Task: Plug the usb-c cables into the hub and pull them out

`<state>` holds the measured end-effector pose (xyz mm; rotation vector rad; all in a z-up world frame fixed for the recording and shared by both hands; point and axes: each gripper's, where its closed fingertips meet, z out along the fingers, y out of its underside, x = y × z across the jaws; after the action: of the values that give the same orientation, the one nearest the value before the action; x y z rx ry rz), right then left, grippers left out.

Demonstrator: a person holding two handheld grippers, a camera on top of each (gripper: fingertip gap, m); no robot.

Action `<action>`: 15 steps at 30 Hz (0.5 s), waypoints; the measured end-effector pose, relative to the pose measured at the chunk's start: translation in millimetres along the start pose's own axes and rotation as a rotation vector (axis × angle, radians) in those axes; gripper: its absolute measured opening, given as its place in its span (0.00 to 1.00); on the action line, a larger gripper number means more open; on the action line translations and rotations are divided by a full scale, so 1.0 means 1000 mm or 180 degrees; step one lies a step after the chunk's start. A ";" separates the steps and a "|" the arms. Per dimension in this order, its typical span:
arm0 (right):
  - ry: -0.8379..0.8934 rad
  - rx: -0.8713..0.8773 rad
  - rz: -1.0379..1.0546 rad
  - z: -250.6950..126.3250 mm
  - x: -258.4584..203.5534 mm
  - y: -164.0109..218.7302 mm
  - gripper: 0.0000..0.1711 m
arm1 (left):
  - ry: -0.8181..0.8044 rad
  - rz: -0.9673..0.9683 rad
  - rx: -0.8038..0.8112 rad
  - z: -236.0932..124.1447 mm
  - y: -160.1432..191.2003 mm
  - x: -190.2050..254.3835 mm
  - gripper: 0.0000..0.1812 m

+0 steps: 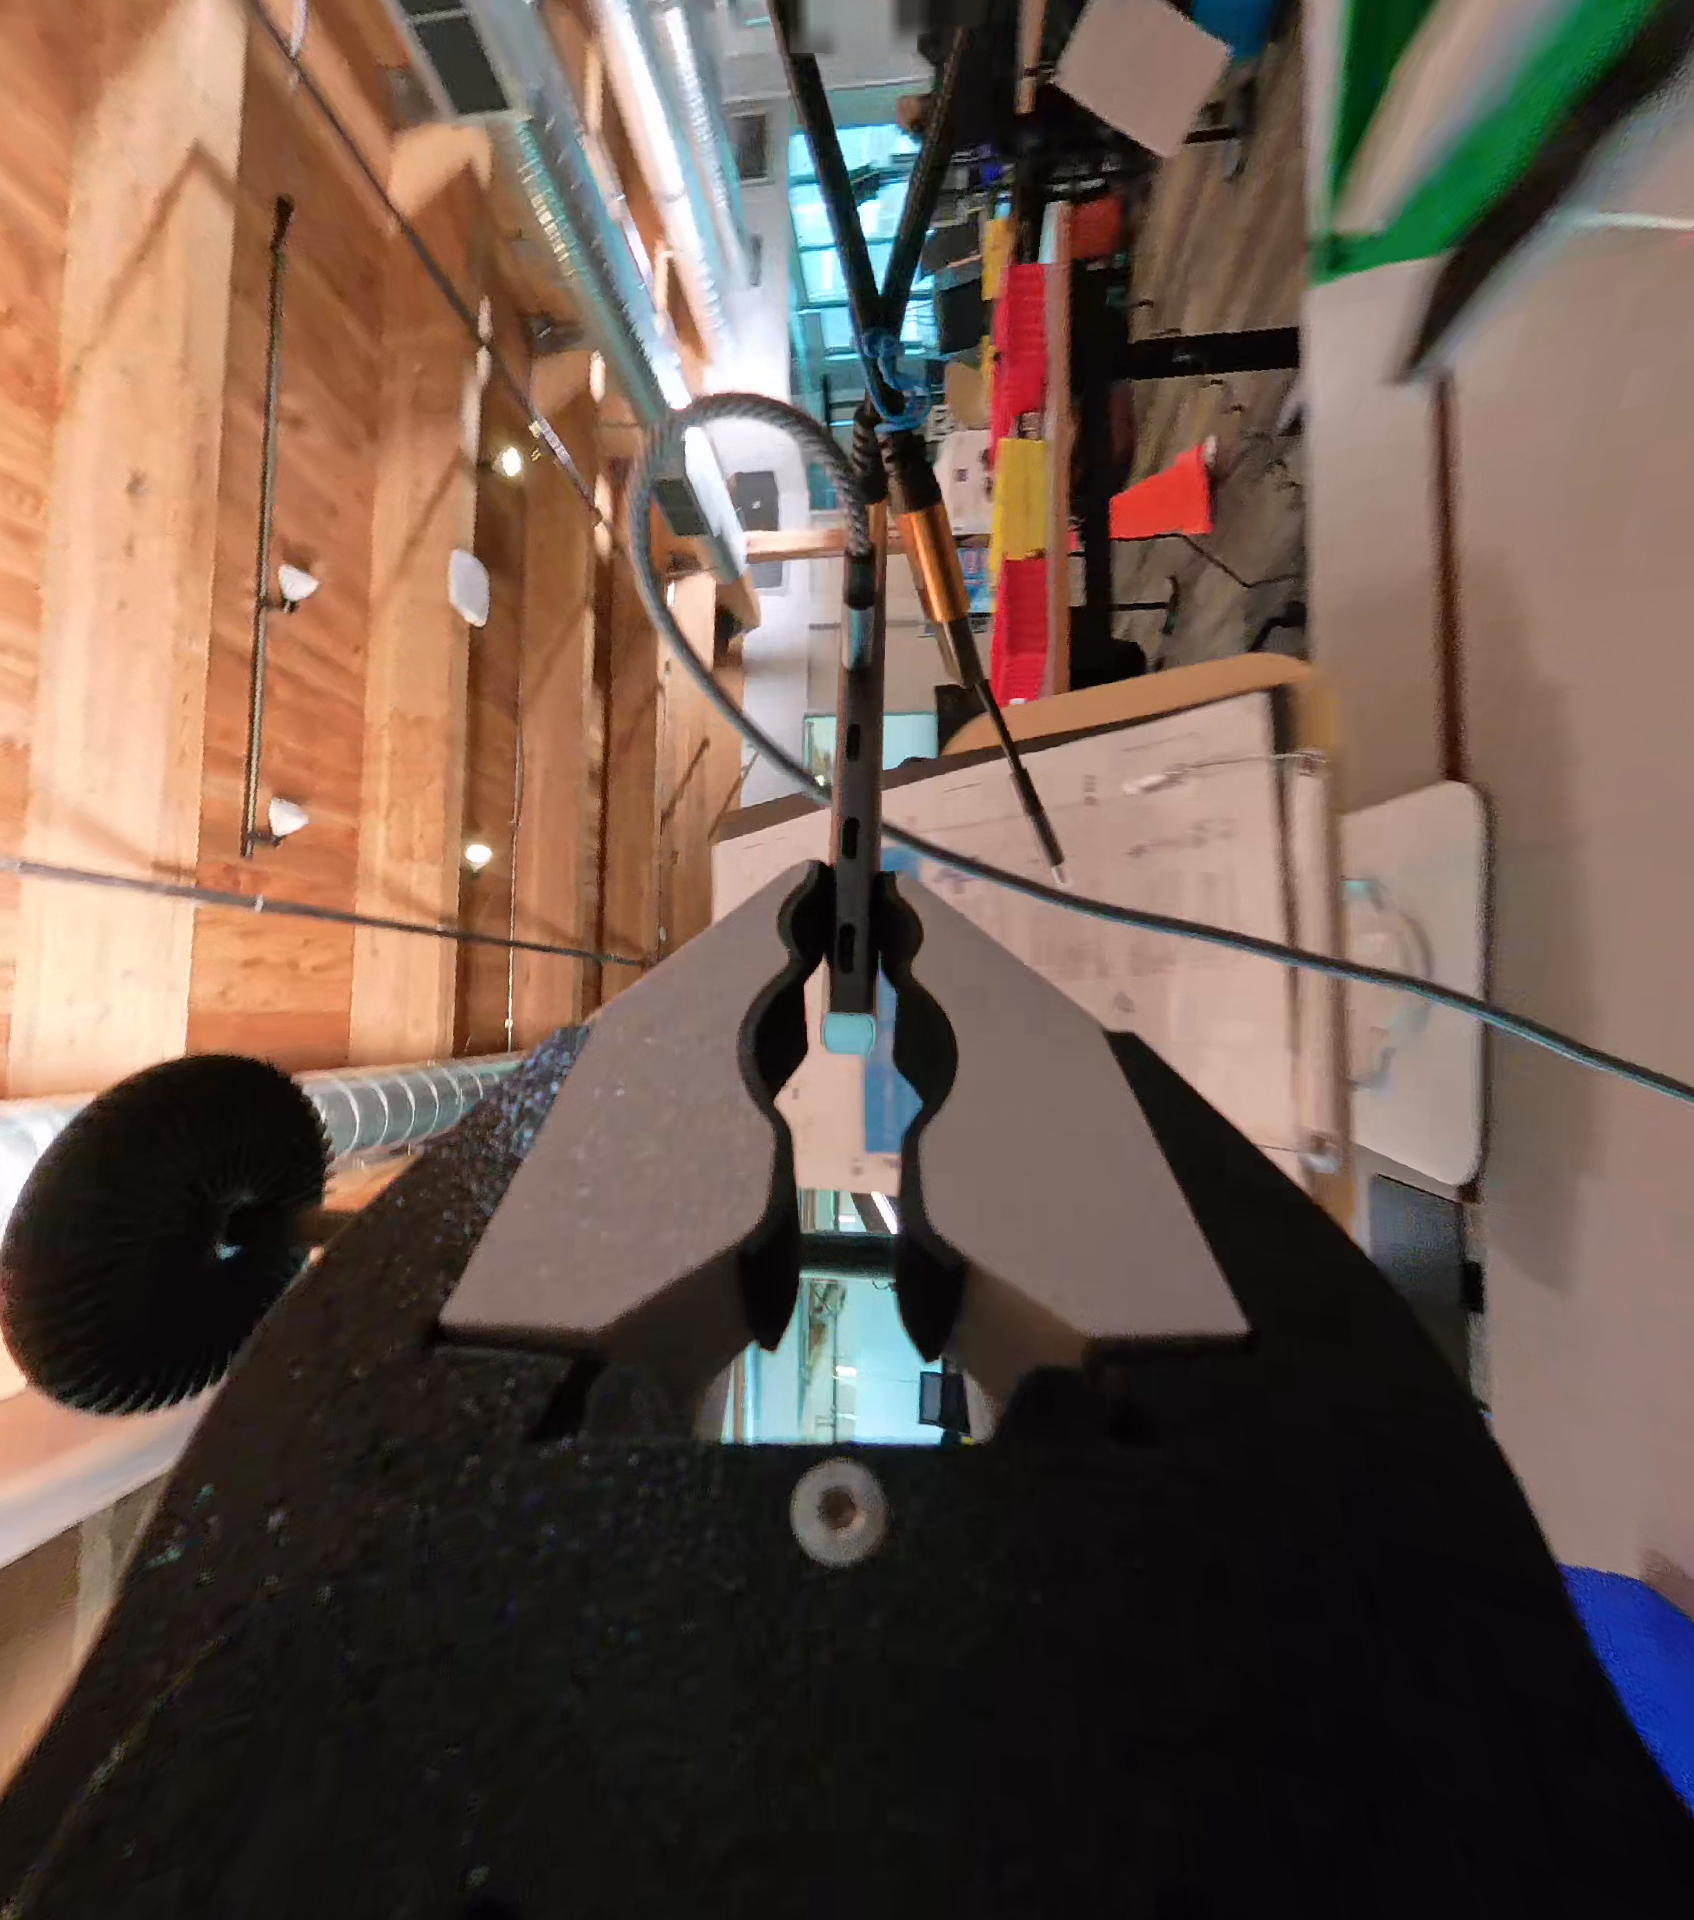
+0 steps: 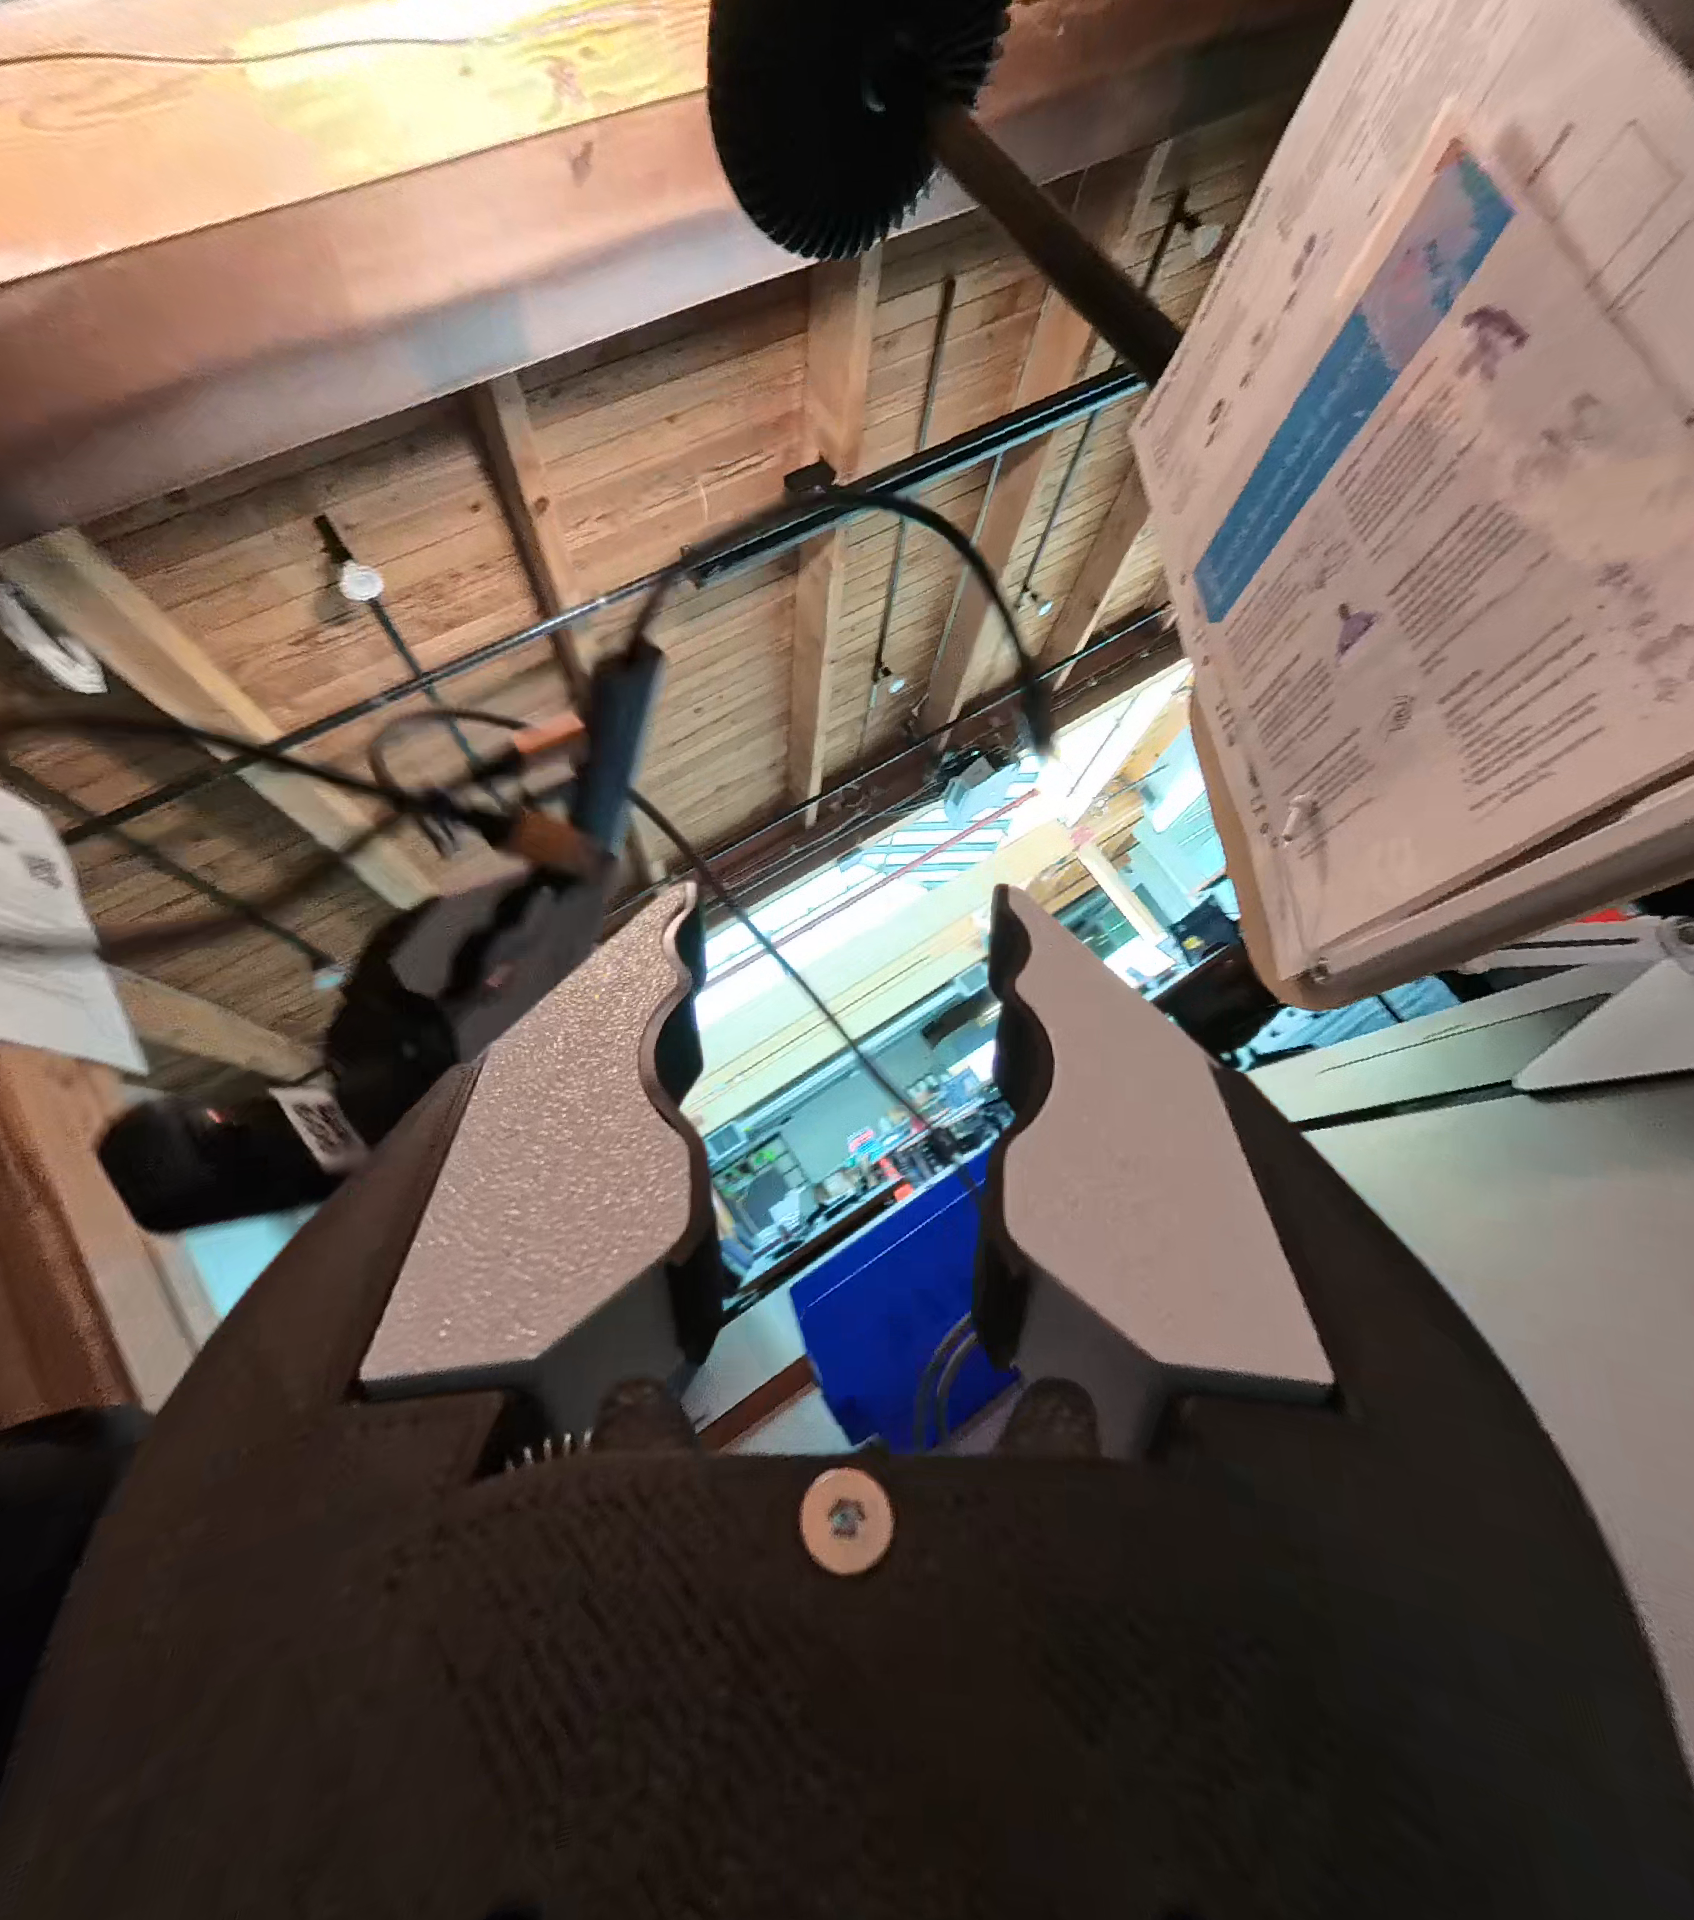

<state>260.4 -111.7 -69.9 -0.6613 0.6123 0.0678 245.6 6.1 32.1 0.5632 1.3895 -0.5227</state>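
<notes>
1. Between the left gripper's (image 1: 848, 940) closed jaws sat the slim black metal hub (image 1: 851, 810), held aloft; rigid, light, best pinched across its flat faces.
2. Beyond it, the right gripper (image 2: 843, 935) gaped empty; thin limp black cables (image 1: 1238, 940) dangled, better taken by the stiff copper-sleeved plug (image 1: 931, 561).

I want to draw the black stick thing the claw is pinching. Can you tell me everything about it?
That is the hub, a thin, flat, dark bar that looks like metal, seen edge-on in the left wrist view. Small slot-shaped ports run in a row along its narrow side. The left claw is shut on its near part, and the pale near tip pokes back between the fingers. At the far end a braided grey cable loops away. An orange-sleeved plug hangs close beside it; whether it touches is unclear.
</notes>
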 end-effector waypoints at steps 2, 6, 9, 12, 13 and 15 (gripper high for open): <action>-0.0234 -0.0167 0.0105 0.005 -0.011 0.013 0.31 | 0.0189 0.0171 0.0105 -0.005 -0.012 0.043 0.04; -0.0654 -0.0662 0.0178 0.012 -0.033 0.048 0.32 | 0.0498 0.0100 0.0252 -0.014 -0.025 0.098 0.04; -0.0679 -0.0838 0.0011 0.013 -0.035 0.062 0.25 | 0.0498 -0.0066 0.0316 -0.020 -0.030 0.108 0.04; -0.0827 -0.0860 0.0081 0.011 -0.041 0.062 0.23 | 0.0498 -0.0236 0.0374 -0.023 -0.029 0.107 0.04; -0.0878 -0.0855 0.0077 0.010 -0.043 0.061 0.23 | 0.0528 -0.0316 0.0426 -0.025 -0.030 0.107 0.04; -0.0925 -0.0834 -0.0050 0.008 -0.046 0.058 0.21 | 0.0559 -0.0412 0.0500 -0.028 -0.031 0.105 0.04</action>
<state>212.1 -54.4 -71.5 -0.8911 0.3197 0.2283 216.6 -0.9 -76.8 0.6613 1.5679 -0.7047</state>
